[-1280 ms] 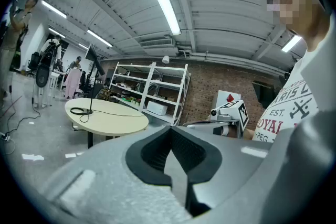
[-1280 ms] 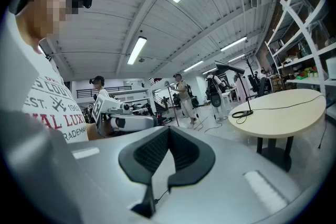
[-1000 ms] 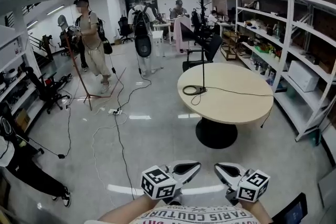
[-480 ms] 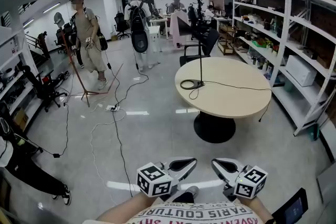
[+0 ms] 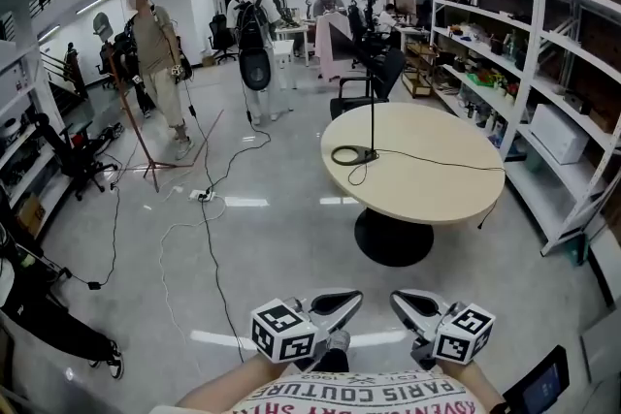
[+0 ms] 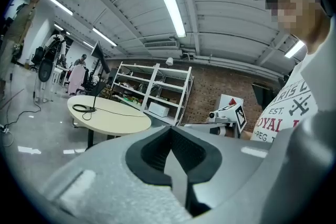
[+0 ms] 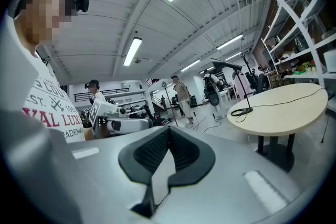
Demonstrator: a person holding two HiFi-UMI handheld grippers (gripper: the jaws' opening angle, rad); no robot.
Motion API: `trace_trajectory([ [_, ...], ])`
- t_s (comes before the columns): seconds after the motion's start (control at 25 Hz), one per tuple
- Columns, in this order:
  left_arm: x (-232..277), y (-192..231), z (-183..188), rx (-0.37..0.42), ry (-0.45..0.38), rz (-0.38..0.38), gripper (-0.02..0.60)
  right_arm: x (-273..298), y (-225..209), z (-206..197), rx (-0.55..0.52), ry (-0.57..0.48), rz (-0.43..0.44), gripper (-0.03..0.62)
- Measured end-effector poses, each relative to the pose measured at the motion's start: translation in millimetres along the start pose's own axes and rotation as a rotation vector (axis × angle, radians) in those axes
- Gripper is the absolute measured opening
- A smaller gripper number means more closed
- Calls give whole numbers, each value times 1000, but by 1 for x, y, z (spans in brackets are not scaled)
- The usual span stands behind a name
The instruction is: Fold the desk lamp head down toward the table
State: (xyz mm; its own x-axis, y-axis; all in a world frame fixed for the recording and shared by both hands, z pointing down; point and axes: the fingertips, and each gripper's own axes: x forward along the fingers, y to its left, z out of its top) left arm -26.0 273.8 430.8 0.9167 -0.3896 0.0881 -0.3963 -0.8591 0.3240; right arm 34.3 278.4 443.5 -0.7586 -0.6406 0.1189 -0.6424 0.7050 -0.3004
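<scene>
The desk lamp stands on the round beige table across the floor: a thin black upright stem on a ring base, its head angled out to the left at the top. Its cable runs across the tabletop. The lamp also shows small in the left gripper view, and the lamp in the right gripper view. My left gripper and right gripper are held side by side close to my body, far short of the table. Both are shut with nothing in them.
White shelving lines the right wall. Cables trail over the floor at the left, near a tripod. People stand at the back left. A black office chair is behind the table.
The whole scene has drifted nearer: the table and lamp sit slightly closer and lower-left in the head view. The person at the back left has stepped along. Both grippers stay shut.
</scene>
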Motion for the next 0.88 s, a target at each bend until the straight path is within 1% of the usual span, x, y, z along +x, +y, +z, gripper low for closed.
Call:
trace_trajectory([
  [0.2, 19, 44, 12, -19, -5, 9, 0, 25, -37, 10, 10, -11, -10, 2],
  [0.44, 49, 114, 31, -35, 7, -8, 0, 69, -94, 21, 45, -11, -51, 2],
  [0.6, 75, 164, 53, -36, 7, -19, 0, 99, -139, 44, 56, -25, -77, 2],
  [0.76, 97, 220, 76, -37, -5, -9, 0, 133, -185, 63, 50, -25, -96, 2],
  [0.88, 106, 261, 93, -37, -19, -1, 0, 159, -210, 75, 44, -31, -108, 2],
])
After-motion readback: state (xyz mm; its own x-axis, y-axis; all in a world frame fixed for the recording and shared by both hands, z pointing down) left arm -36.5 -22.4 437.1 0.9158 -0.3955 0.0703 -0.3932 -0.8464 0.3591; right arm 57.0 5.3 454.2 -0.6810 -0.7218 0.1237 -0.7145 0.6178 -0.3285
